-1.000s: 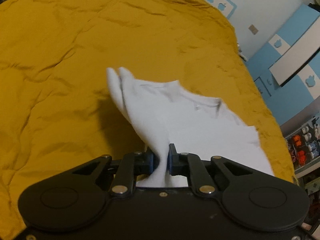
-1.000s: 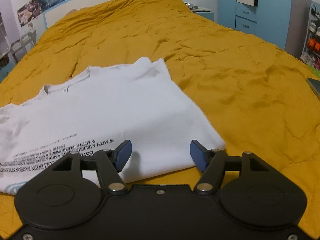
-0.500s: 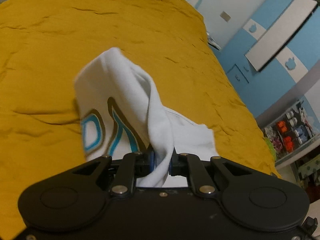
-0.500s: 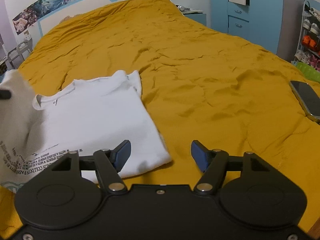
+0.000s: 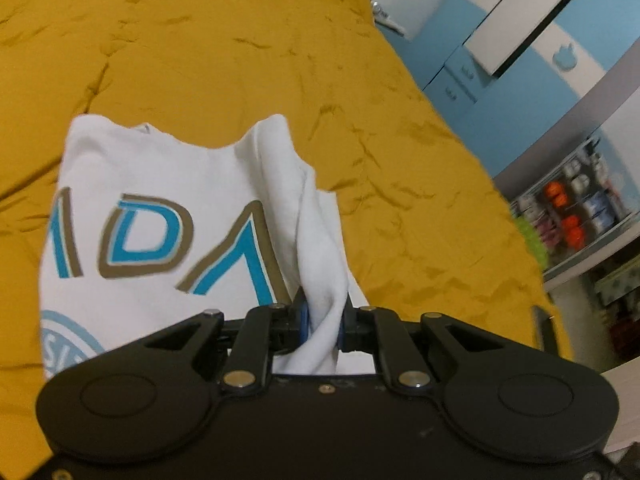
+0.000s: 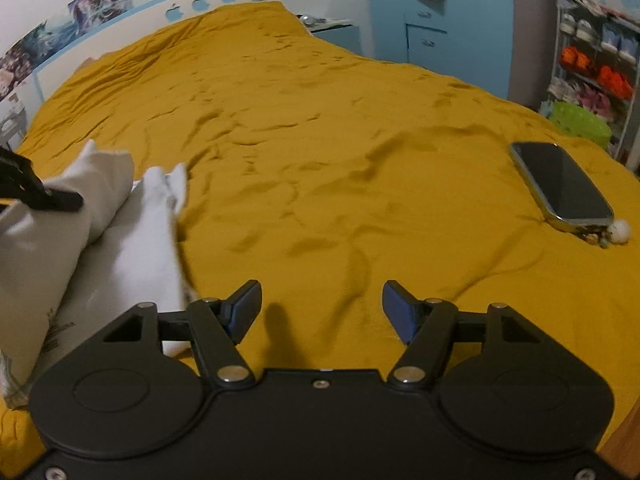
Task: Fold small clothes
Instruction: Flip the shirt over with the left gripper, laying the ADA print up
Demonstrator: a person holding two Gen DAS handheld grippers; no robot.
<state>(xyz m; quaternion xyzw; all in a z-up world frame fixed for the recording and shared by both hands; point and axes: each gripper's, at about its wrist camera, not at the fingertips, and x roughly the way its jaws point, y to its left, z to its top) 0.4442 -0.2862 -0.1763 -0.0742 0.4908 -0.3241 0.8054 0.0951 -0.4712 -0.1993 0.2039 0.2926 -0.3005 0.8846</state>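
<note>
A white T-shirt [image 5: 168,184] with blue and brown letters lies partly folded on a mustard-yellow bed cover [image 5: 200,40]. My left gripper [image 5: 322,320] is shut on a bunched fold of the shirt and holds it up, so the printed front faces the camera. In the right wrist view the shirt [image 6: 132,232] is at the far left, with the left gripper [image 6: 44,196] pinching it. My right gripper [image 6: 322,312] is open and empty, low over the bare cover to the right of the shirt.
A dark smartphone [image 6: 560,184] with a small charm lies on the cover at the right. Blue drawers [image 6: 424,28] and a shelf rack [image 6: 592,68] with shoes stand beyond the bed's right edge. A headboard [image 6: 200,4] with apple shapes is at the far end.
My left gripper has lifted the pinched shirt edge and carried it across, turning the printed side up. My right gripper has moved right, off the shirt, and the phone has come into view.
</note>
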